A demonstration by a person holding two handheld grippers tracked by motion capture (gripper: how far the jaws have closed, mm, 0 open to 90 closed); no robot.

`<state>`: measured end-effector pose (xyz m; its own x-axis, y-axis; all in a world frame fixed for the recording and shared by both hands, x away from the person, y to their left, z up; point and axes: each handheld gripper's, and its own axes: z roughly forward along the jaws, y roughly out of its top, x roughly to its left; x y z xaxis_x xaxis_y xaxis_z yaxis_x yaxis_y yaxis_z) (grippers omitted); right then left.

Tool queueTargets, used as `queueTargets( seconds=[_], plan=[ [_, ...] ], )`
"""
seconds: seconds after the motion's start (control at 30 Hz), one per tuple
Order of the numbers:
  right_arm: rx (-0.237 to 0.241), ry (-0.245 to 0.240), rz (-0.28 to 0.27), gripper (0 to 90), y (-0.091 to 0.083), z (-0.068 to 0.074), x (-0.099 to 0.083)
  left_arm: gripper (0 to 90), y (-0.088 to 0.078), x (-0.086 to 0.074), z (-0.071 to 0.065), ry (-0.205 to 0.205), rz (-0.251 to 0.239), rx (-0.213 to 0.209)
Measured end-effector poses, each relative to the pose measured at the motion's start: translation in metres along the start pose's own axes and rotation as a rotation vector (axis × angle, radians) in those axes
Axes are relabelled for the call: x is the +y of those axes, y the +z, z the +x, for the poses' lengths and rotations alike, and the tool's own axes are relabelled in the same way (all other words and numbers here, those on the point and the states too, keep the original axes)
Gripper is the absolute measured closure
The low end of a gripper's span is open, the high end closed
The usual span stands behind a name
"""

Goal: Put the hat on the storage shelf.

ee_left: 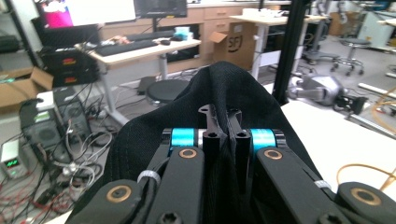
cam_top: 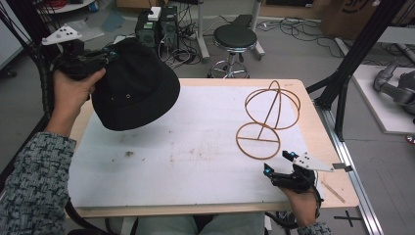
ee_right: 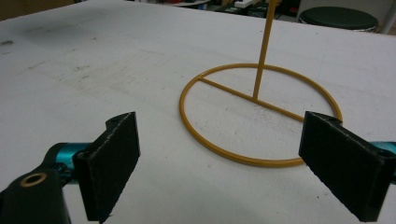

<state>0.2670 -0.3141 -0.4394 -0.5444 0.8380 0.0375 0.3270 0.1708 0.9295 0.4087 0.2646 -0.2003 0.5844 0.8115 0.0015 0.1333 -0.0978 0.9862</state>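
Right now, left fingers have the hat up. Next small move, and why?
Probably carry the black bucket hat rightward toward the domed top of the yellow wire hat stand. The left gripper is clamped on its fabric and holds it clear of the table, while the stand is bare and the right gripper waits open beside its base ring.

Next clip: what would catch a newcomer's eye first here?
The black hat, held in the air over the table's left end, its fabric pinched in the shut left gripper. Next, the gold wire stand upright at the right, with a ring base and globe-shaped top. The right gripper rests open just in front of that base, holding nothing.
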Motion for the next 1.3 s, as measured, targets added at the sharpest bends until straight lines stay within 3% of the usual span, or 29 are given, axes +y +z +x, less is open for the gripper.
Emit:
queueTargets(
  seconds=[0.23,0.67,1.0,1.3],
  plan=[
    [0.014,-0.005,0.001,12.2,0.004,0.001,0.002,87.3,-0.003,0.026,-0.023,0.049,-0.025,-0.062],
    [0.02,0.005,-0.003,12.2,0.003,0.002,0.002,87.3,0.001,0.064,-0.044,0.089,-0.069,-0.167],
    [0.004,0.007,-0.004,12.2,-0.001,0.001,-0.001,87.3,0.022,0.082,-0.062,0.096,-0.083,-0.266],
    [-0.019,0.029,-0.017,12.2,-0.012,-0.002,-0.005,87.3,0.051,0.099,-0.083,0.09,-0.107,-0.363]
  ],
)
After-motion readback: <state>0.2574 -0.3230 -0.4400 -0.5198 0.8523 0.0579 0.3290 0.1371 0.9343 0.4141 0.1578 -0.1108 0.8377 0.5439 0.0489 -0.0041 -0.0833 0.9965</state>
